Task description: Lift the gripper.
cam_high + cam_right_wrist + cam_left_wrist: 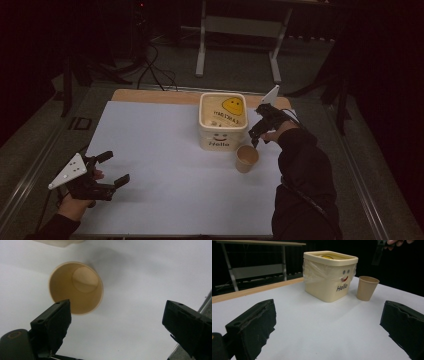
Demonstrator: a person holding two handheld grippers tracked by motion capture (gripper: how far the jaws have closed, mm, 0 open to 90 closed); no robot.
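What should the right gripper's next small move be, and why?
Probably shift sideways and lower to bracket the cup. The right gripper hangs open above it, one jaw over the rim, the other well off to the side. The cup stands upright and empty.

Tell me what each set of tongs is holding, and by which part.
Nothing is held. The right tongs hang open above the paper cup, not touching it. The left tongs are open over bare table.

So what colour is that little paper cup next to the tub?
Plain light brown, like kraft paper, inside and out; the cup shows best in the left gripper view.
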